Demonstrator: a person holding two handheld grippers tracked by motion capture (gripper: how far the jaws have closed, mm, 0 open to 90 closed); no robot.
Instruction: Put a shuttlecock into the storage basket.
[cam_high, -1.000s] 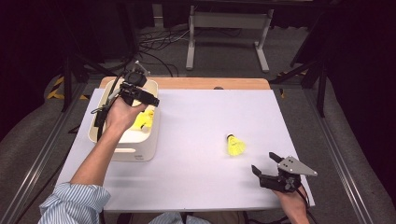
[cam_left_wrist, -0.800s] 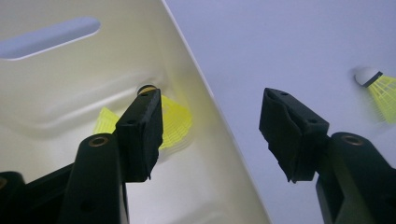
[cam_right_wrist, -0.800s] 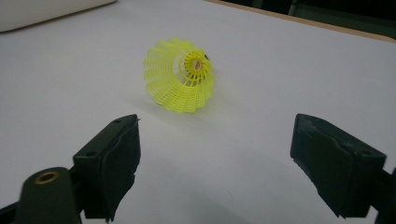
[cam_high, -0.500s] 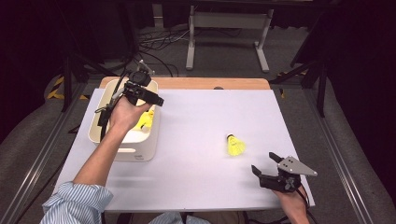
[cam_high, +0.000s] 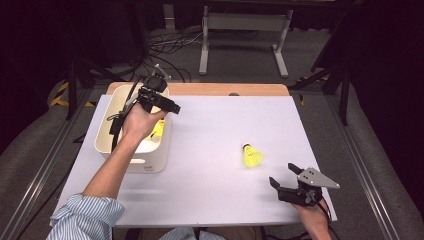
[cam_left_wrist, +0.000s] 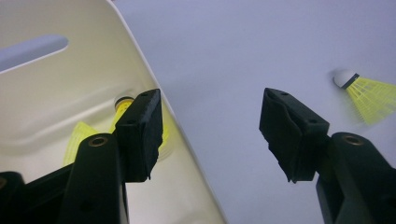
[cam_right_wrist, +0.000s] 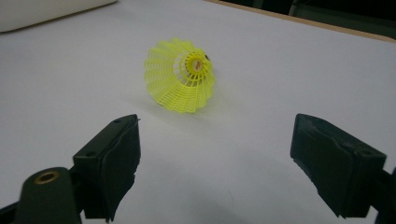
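Observation:
A yellow shuttlecock (cam_high: 251, 156) lies on its side on the white table. My right gripper (cam_high: 282, 175) stands open just short of it, near the front edge. In the right gripper view that shuttlecock (cam_right_wrist: 180, 77) lies ahead of the gripper (cam_right_wrist: 215, 158), its skirt turned toward me, with nothing between the jaws. My left gripper (cam_high: 167, 105) hovers open and empty above the right rim of a cream bin (cam_high: 135, 165). A second yellow shuttlecock (cam_high: 157, 131) lies inside the bin. In the left gripper view the gripper (cam_left_wrist: 215, 130) straddles the bin's rim (cam_left_wrist: 140, 65), with the shuttlecock in the bin (cam_left_wrist: 122, 103) behind one jaw and the shuttlecock on the table (cam_left_wrist: 369, 95) far off.
The white sheet (cam_high: 225, 120) covers a wooden tabletop whose back edge (cam_high: 215, 89) shows. A metal stand (cam_high: 245, 22) and cables (cam_high: 165, 47) lie on the floor behind the table. A corner of the bin (cam_right_wrist: 46, 9) appears in the right gripper view.
My left gripper has shifted a little to the right above the bin's rim, still open. The right gripper and both shuttlecocks have stayed where they were.

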